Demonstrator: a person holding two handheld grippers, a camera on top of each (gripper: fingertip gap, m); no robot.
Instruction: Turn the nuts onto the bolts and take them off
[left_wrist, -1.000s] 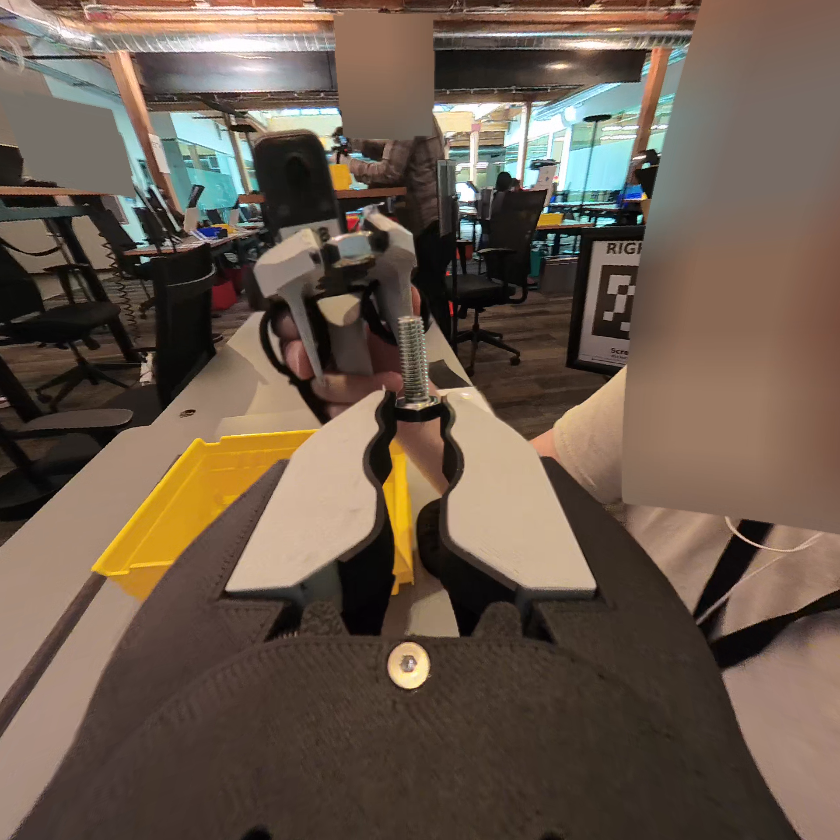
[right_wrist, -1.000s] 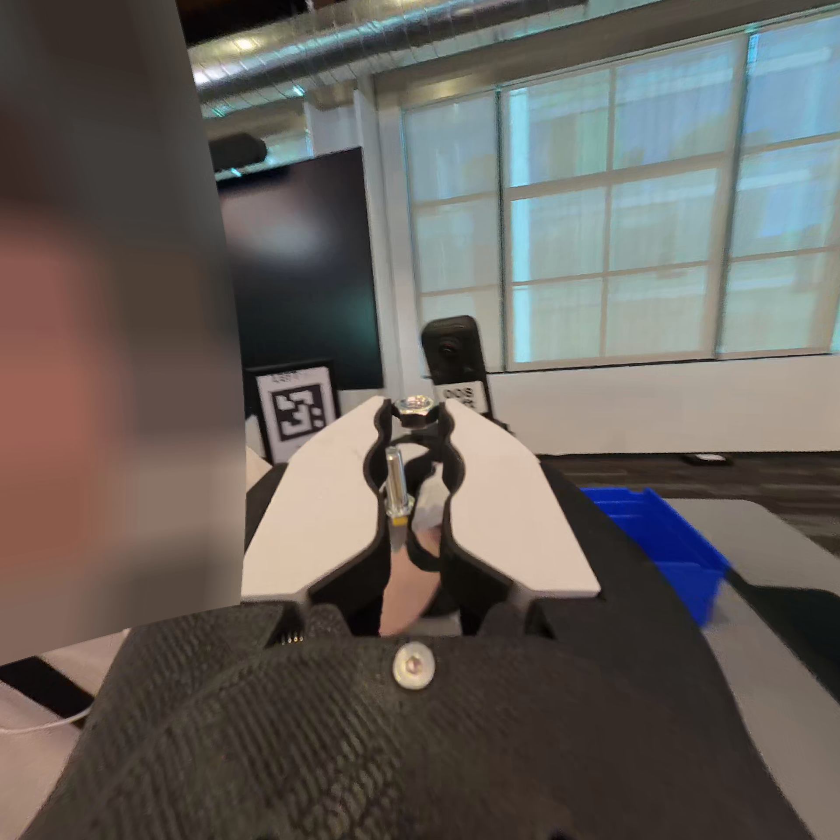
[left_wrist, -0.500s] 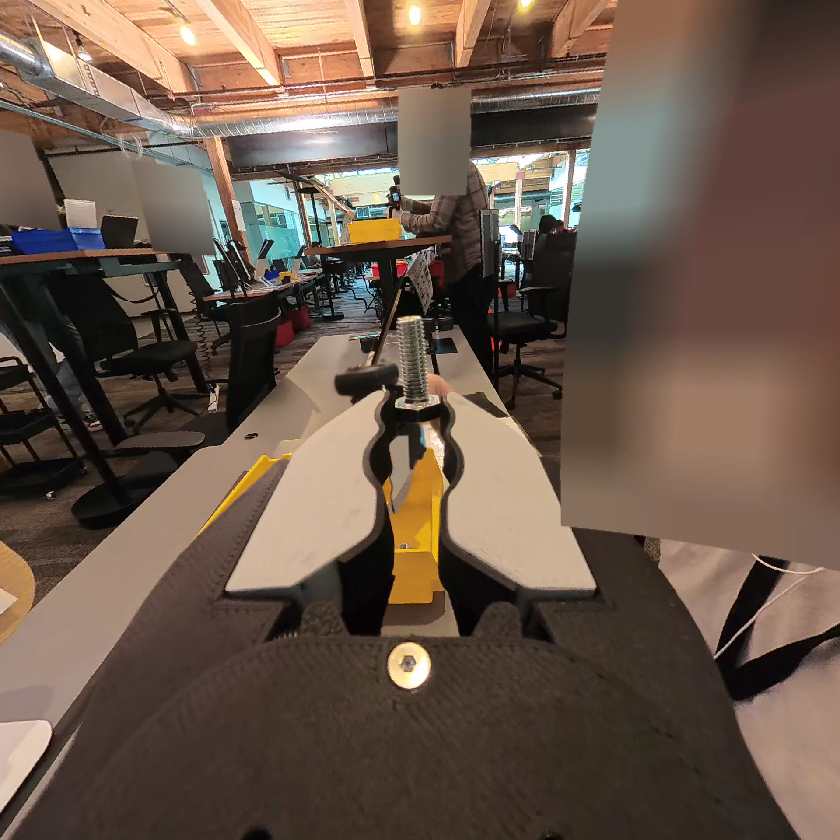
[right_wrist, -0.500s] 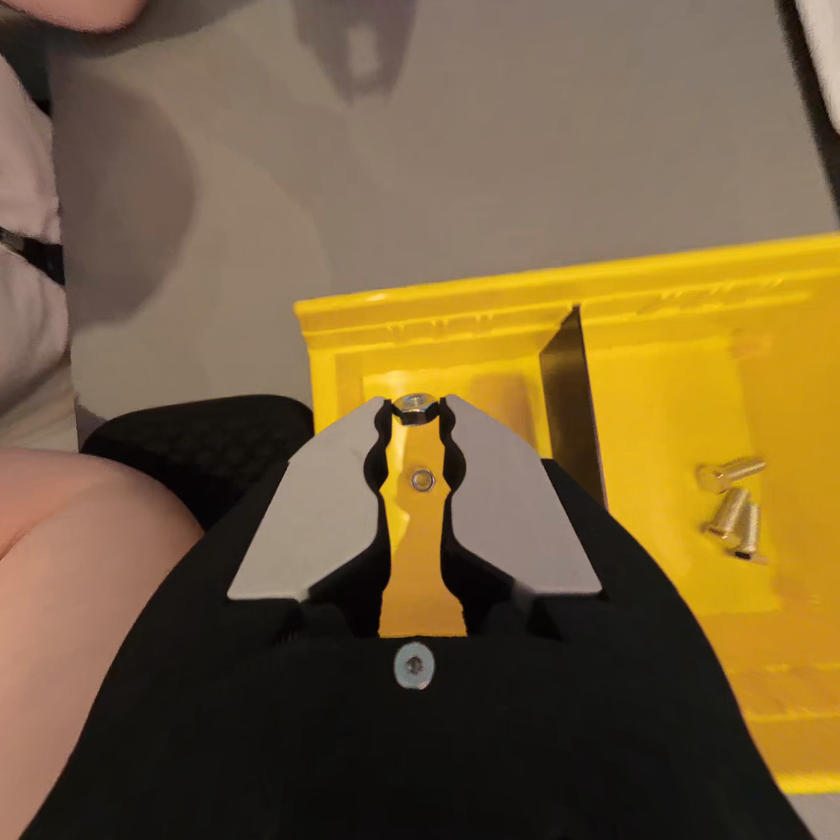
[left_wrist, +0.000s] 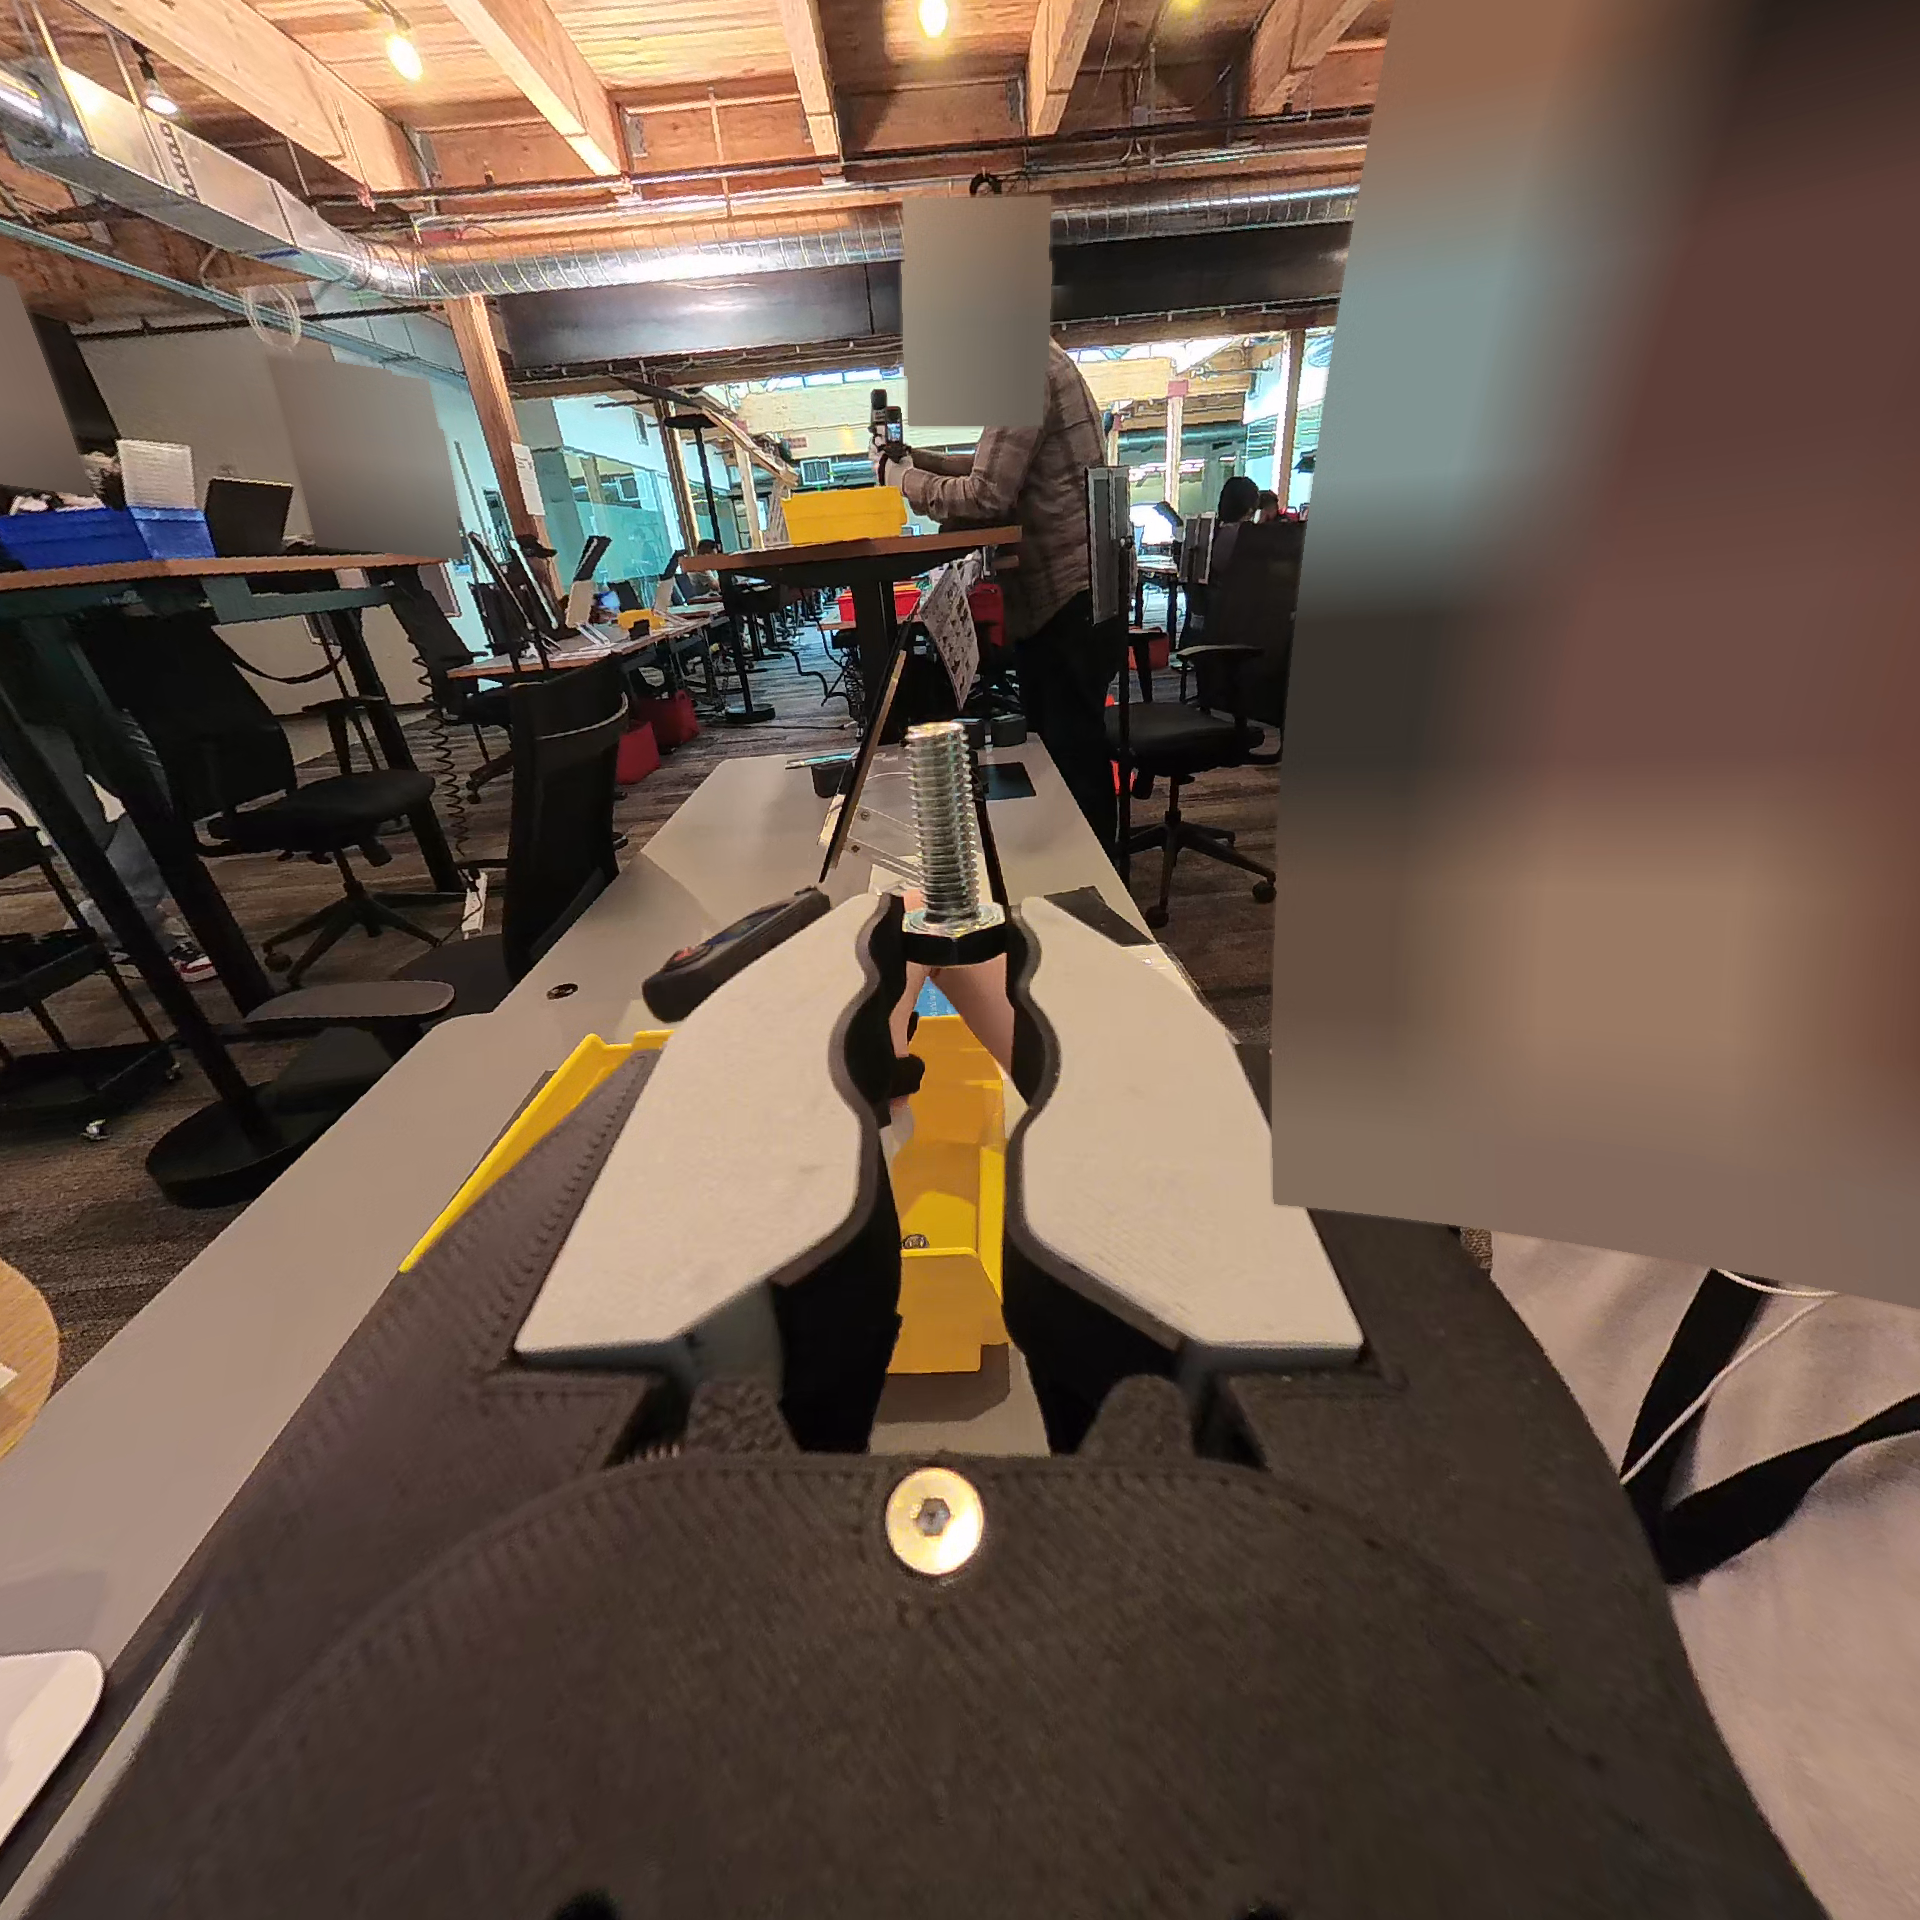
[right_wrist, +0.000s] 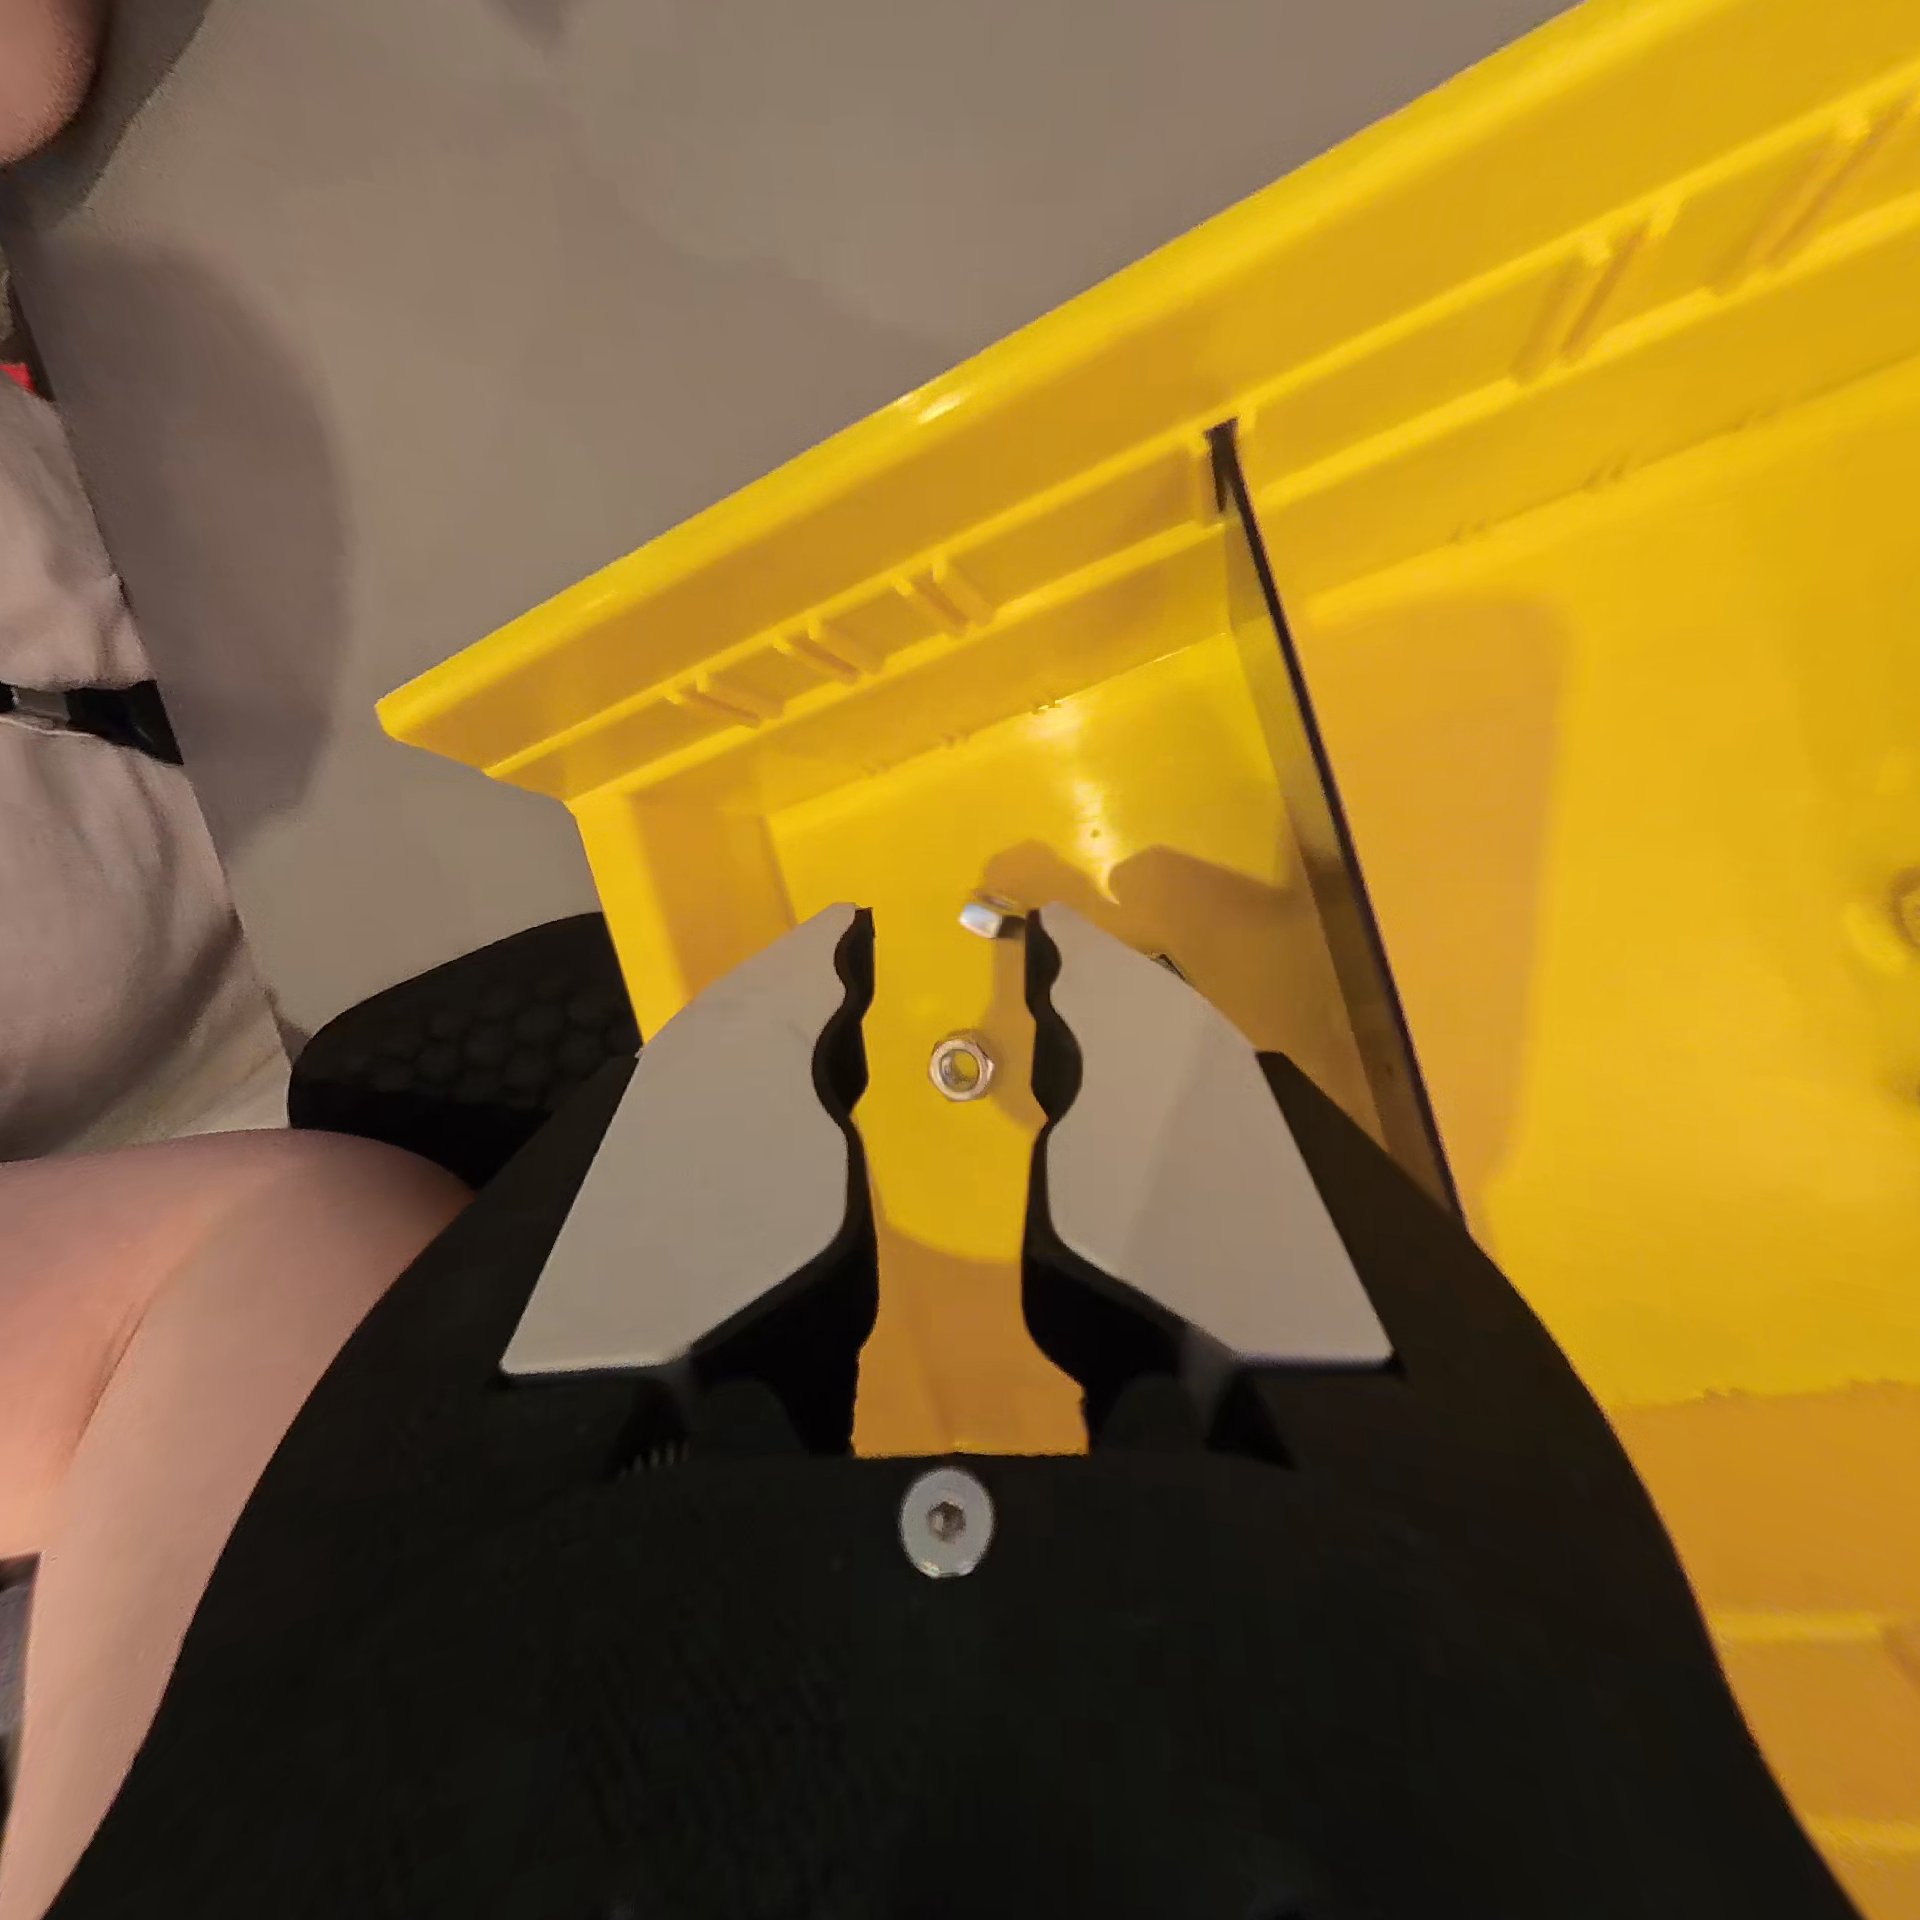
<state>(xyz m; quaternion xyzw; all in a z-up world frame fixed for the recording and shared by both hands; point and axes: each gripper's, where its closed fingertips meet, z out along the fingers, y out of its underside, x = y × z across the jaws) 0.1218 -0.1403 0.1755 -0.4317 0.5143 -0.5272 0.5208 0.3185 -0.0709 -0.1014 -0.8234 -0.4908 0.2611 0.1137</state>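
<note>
Left gripper (left_wrist: 951, 925): fingertips clamped on the hex head of a bolt, held above the grey table (left_wrist: 260, 1299).
Bolt (left_wrist: 940, 826): silver, bright zinc look, coarse thread along the whole shank; stands upright, threaded end up, head pinched between the black finger edges. No nut on the visible thread.
Right gripper (right_wrist: 948, 920): fingers parted, nothing between them; pointed down into the yellow bin (right_wrist: 1039, 582).
Nut, upper (right_wrist: 987, 916): small silver hex nut, tilted, just beside the inner edge of the right-hand fingertip. Contact with the finger cannot be told; whether it rests on the bin floor cannot be told either.
Nut, lower (right_wrist: 963, 1066): same kind, lying flat on the yellow floor, bore facing up, seen in the gap between the spread fingers, touching neither.
Bin compartments: a dark divider (right_wrist: 1320, 810) splits the bin; both nuts are in the narrower end section, left of it.
Bin in left wrist view (left_wrist: 940, 1226): yellow floor visible through the finger gap, below the bolt.
Background: person (left_wrist: 1039, 520) standing at a far desk; office chairs (left_wrist: 332, 810) along the aisle.
</note>
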